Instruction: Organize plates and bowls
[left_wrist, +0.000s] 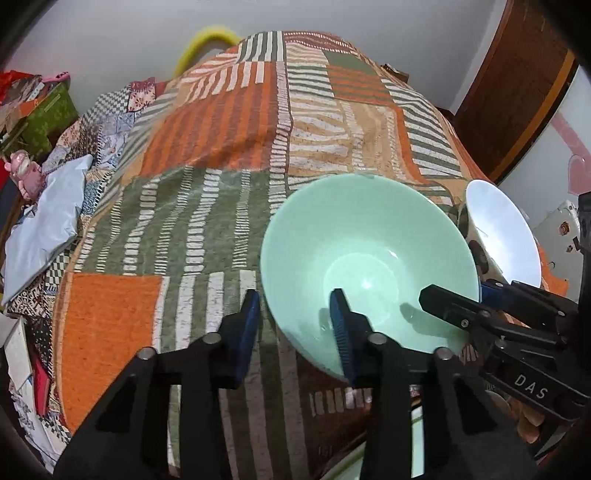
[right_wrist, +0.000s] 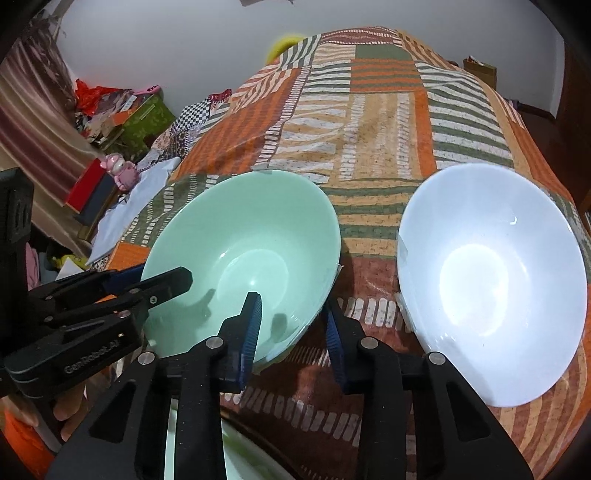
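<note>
A mint-green bowl (left_wrist: 369, 258) stands on the patchwork cloth (left_wrist: 221, 147); it also shows in the right wrist view (right_wrist: 243, 254). A white bowl (right_wrist: 491, 280) stands to its right, seen at the edge of the left wrist view (left_wrist: 502, 229). My left gripper (left_wrist: 295, 317) is open and straddles the green bowl's near left rim, one finger inside, one outside. My right gripper (right_wrist: 291, 325) is open and straddles the same bowl's near right rim. Each gripper shows in the other's view, the right one (left_wrist: 454, 299) and the left one (right_wrist: 155, 284).
The cloth-covered surface (right_wrist: 388, 129) stretches away behind the bowls. A pale green plate rim (right_wrist: 170, 443) lies below the grippers. Boxes, a pink toy (right_wrist: 120, 170) and a light blue cloth (left_wrist: 48, 221) crowd the left side. A wooden door (left_wrist: 517, 92) stands at the right.
</note>
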